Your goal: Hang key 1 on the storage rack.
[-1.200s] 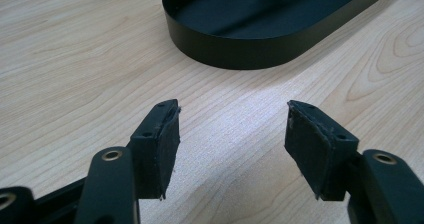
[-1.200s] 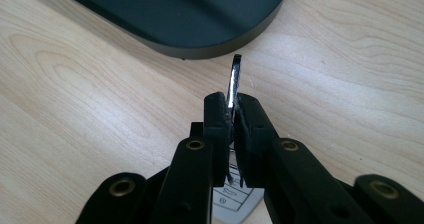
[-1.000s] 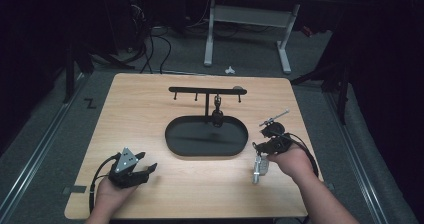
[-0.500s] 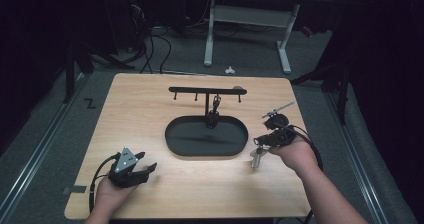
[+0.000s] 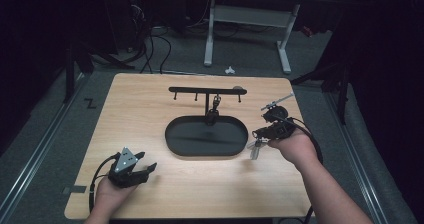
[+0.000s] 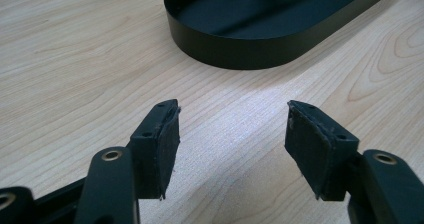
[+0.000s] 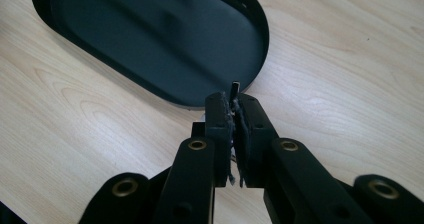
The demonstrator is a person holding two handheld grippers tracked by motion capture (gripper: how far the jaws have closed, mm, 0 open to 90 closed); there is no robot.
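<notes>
Silvery keys (image 5: 255, 149) dangling from clamped right gripper (image 5: 259, 133), beside black tray (image 5: 175, 145)

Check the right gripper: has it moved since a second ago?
Yes. The right gripper, shut on a small bunch of keys, has lifted off the table and come closer to the right end of the black tray.

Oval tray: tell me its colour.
Black, matte. The tray shows best in the left gripper view, standing on the light wooden table.
</notes>
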